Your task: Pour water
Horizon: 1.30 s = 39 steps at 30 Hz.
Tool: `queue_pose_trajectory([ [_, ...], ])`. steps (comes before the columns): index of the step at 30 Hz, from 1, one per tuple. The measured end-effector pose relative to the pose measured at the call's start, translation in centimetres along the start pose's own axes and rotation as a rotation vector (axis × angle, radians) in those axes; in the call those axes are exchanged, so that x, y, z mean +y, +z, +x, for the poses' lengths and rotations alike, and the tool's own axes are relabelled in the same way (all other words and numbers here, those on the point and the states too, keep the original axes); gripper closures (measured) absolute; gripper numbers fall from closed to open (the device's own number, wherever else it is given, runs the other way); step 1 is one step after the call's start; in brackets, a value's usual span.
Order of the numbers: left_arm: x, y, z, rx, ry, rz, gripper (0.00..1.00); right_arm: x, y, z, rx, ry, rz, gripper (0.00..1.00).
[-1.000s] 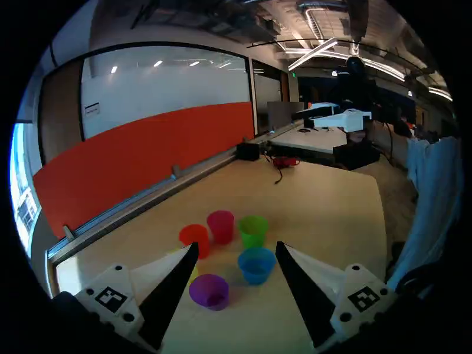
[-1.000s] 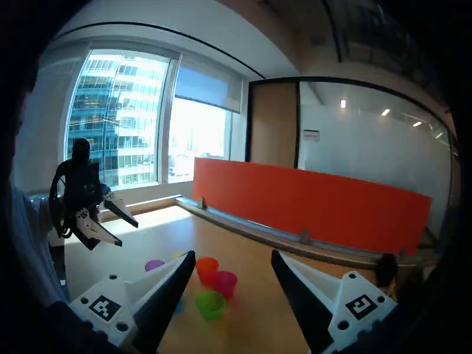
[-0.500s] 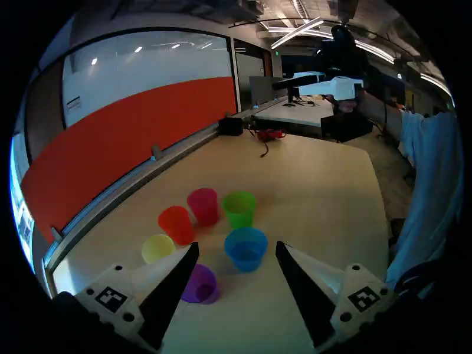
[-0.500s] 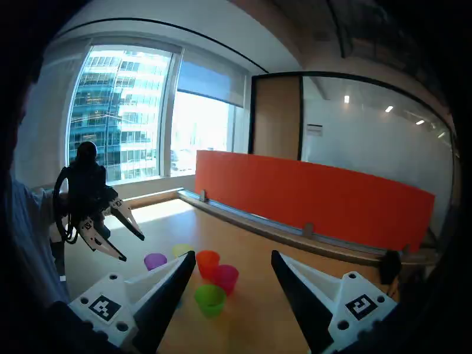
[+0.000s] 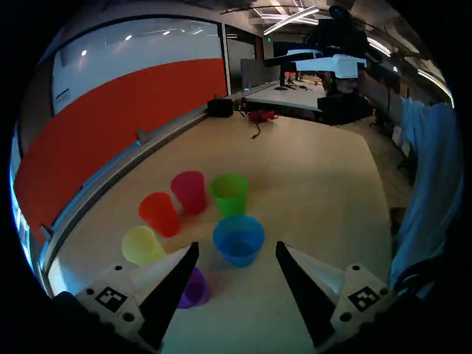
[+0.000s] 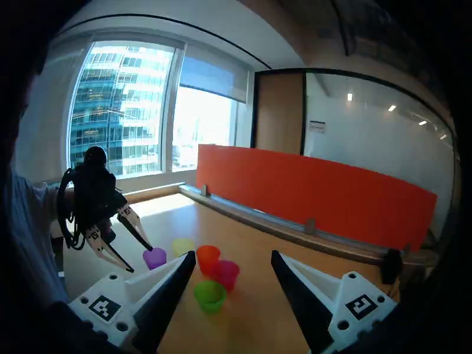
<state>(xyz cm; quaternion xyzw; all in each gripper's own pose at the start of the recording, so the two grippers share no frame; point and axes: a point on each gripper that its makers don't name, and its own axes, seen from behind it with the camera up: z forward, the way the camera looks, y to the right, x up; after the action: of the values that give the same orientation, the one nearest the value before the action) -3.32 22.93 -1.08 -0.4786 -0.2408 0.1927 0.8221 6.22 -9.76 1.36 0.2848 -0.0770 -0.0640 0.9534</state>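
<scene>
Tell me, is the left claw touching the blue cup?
Apart. In the left gripper view, the open left claw frames the blue cup, with bare table showing on both sides of it.

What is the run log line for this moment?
left gripper: open, aimed at blue cup on table | right gripper: open, empty | pour: not started

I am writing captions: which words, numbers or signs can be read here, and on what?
No text can be read.
Paper notice on the glass wall: too small to read.
Square markers on fingers of the left gripper: black-and-white patterns, no words.
</scene>
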Motion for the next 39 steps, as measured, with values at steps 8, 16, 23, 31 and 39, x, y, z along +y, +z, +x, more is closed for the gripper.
queue_pose_trajectory([
  [8, 0.2, 2.1, -1.0, -0.040, 0.005, -0.005, 0.03, 0.4, 0.1, -0.5, -0.005, 0.009, -0.005, 0.01],
  [16, 0.5, 4.2, -1.6, -0.061, -0.004, -0.013, 0.03, 0.6, 0.1, -0.6, -0.010, 0.004, -0.009, 0.01],
  [23, 0.3, 5.6, -1.9, -0.078, -0.002, -0.011, 0.03, 0.7, 0.1, -0.8, -0.013, 0.002, -0.011, 0.01],
  [31, 0.2, 7.1, -2.5, -0.103, 0.002, -0.011, 0.03, 1.1, 0.1, -1.1, -0.016, 0.006, -0.017, 0.00],
  [39, 0.3, 8.5, -2.9, -0.110, -0.007, -0.016, 0.03, 1.4, 0.1, -1.1, -0.018, 0.006, -0.024, 0.01],
])
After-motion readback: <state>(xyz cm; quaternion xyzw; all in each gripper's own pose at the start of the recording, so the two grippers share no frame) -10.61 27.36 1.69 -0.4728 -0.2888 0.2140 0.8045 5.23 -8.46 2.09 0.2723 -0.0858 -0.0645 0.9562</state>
